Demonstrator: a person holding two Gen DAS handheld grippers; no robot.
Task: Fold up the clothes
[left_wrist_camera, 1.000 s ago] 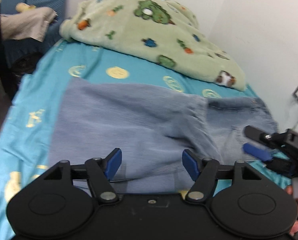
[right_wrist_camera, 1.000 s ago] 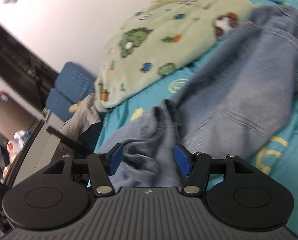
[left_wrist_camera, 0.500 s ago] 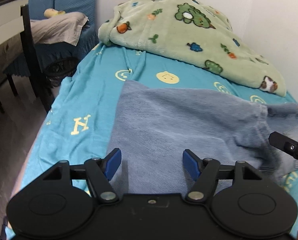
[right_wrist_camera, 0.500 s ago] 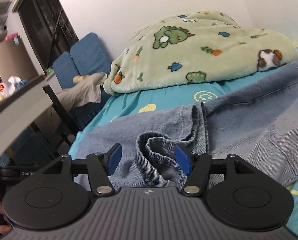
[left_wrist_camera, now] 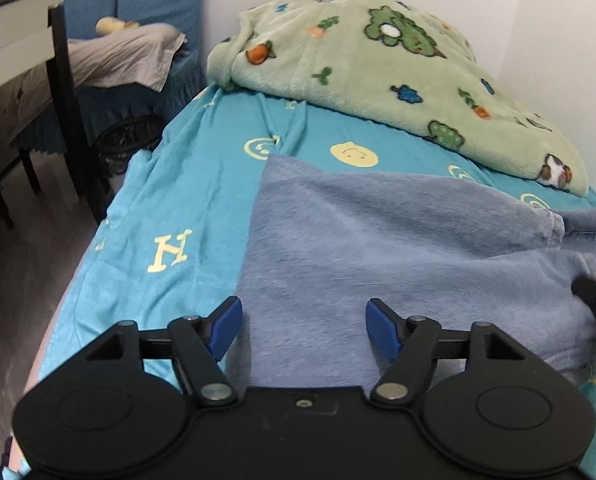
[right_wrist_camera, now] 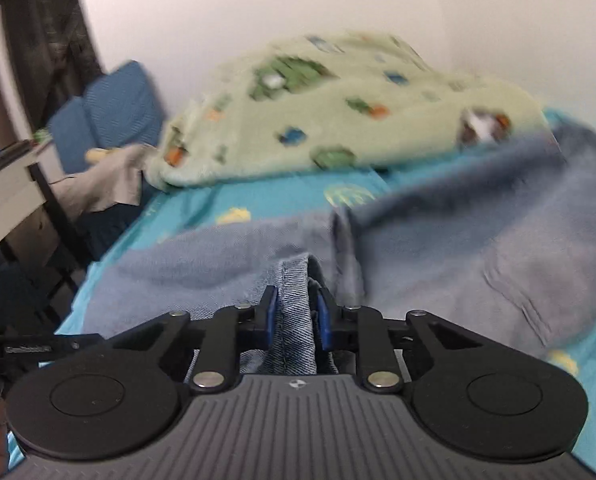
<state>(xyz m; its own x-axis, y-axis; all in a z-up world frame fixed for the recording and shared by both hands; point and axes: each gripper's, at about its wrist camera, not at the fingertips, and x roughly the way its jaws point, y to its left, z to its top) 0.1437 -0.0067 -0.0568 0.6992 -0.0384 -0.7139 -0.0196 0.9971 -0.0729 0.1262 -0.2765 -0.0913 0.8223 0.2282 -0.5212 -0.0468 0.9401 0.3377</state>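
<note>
While the jeans point(left_wrist_camera: 397, 248) are lying spread across the turquoise bedsheet point(left_wrist_camera: 186, 184), I am holding my left gripper point(left_wrist_camera: 303, 326) just above the denim with its blue fingers point(left_wrist_camera: 226, 326) standing well apart and nothing caught between them. Flat denim is stretching away ahead of those fingertips, its near left edge running just beside the left finger, and bare sheet with a yellow letter print is showing farther left of that finger. Beyond the fingertips, past the far edge of the denim, a green fleece blanket point(left_wrist_camera: 377, 72) with cartoon prints is sitting heaped against the white wall point(left_wrist_camera: 557, 40).

On the other side, my right gripper point(right_wrist_camera: 296, 316) is closing its jaws on a raised fold of the jeans point(right_wrist_camera: 294, 300): a seamed ridge of denim is standing upright between the two blue pads point(right_wrist_camera: 269, 314), which are pressing against it from either side. To the right of those fingers, the seat of the garment with a back pocket point(right_wrist_camera: 533, 292) is lying flat, though blur is softening this view. Ahead of the fingertips, more denim is giving way to sheet and then the same blanket.

Far left of both pairs of fingers, a dark chair point(left_wrist_camera: 64, 92) and a grey cloth point(left_wrist_camera: 126, 60) on blue cushions are standing off the bed.
</note>
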